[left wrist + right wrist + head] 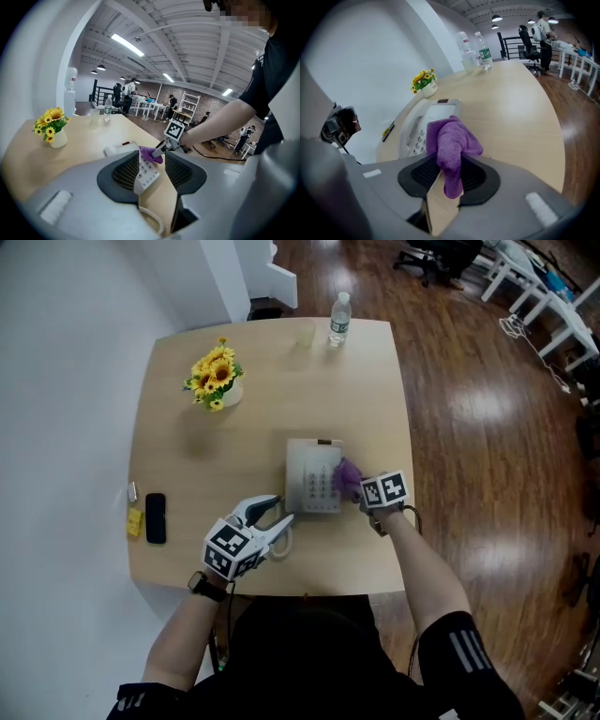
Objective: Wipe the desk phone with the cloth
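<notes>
Two grippers work together. The right gripper [450, 166] is clamped on a purple cloth [452, 136], whose bunched end rests on the right side of the desk phone [309, 474] keypad, probably mid-wipe. The left gripper [152, 161] has its jaws apart with the phone's near left corner between them, seemingly bracing it against sliding on the desk [272, 362]. A coiled cord [152, 220] trails nearer.

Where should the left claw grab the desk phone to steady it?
Probably its near-left edge, from the left: the desk phone lies flat, so only its sides offer a pinch. The cloth in the right claw covers the right side; the open left claw sits beside that corner.
</notes>
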The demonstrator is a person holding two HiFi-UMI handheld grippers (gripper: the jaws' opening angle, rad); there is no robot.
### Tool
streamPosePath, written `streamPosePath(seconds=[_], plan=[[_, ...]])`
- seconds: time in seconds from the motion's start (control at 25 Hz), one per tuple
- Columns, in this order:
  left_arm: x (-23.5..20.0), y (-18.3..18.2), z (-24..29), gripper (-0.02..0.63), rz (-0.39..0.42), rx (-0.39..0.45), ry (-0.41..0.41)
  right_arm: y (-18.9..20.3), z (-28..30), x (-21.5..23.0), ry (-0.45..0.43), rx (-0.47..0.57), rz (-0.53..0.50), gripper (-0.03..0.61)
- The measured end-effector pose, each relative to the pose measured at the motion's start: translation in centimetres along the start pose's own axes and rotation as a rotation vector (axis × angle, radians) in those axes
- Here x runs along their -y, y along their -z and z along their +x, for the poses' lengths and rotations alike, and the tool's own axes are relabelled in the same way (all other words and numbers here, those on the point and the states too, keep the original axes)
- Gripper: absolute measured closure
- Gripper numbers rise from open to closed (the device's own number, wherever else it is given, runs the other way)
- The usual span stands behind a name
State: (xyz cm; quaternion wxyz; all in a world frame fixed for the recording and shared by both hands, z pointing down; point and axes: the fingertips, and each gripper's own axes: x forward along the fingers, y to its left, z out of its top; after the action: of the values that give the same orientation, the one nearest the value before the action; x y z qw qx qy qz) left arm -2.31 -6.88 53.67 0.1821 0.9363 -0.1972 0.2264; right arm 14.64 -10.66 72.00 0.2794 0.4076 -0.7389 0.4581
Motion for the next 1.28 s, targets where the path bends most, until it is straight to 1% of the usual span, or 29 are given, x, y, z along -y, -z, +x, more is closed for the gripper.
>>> streamPosePath(seconds=[0.28,0.48,0.64,0.72,0.84,1.04,1.16,1.28], plan=[[0.8,0.2,0.1,0.446,0.011,-0.006,0.017,5.0,-0.1,-1.8,-0.007,-0.049,-0.014,0.449],[1.3,-0.1,-0.1,0.446,0.018,0.008,0.023,8.2,-0.1,-3.0,-0.029,-0.093,-0.027,0.449],[1.5,-0.2,-0.3,0.446,0.02,0.016,0.022,9.7,-0.5,-4.0,-0.062,-0.139,-0.05,0.449],[1.4,-0.2,-0.6,0.446,0.019,0.02,0.019,9.6,-1.1,-4.3,-0.065,-0.134,-0.068,0.449],[1.1,-0.2,-1.1,0.446,0.015,0.029,0.011,7.0,-2.3,-4.1,-0.025,-0.061,-0.11,0.449],[0.9,-0.1,-2.0,0.446,0.005,0.04,-0.006,-2.0,-4.1,-2.6,0.141,0.065,-0.273,0.448],[0.8,0.1,-2.5,0.446,0.001,0.042,-0.016,-6.0,-3.8,-2.4,0.2,0.057,-0.382,0.448],[0.8,0.3,-3.1,0.446,-0.002,0.042,-0.026,-8.0,-2.6,-2.4,0.248,0.004,-0.477,0.448]])
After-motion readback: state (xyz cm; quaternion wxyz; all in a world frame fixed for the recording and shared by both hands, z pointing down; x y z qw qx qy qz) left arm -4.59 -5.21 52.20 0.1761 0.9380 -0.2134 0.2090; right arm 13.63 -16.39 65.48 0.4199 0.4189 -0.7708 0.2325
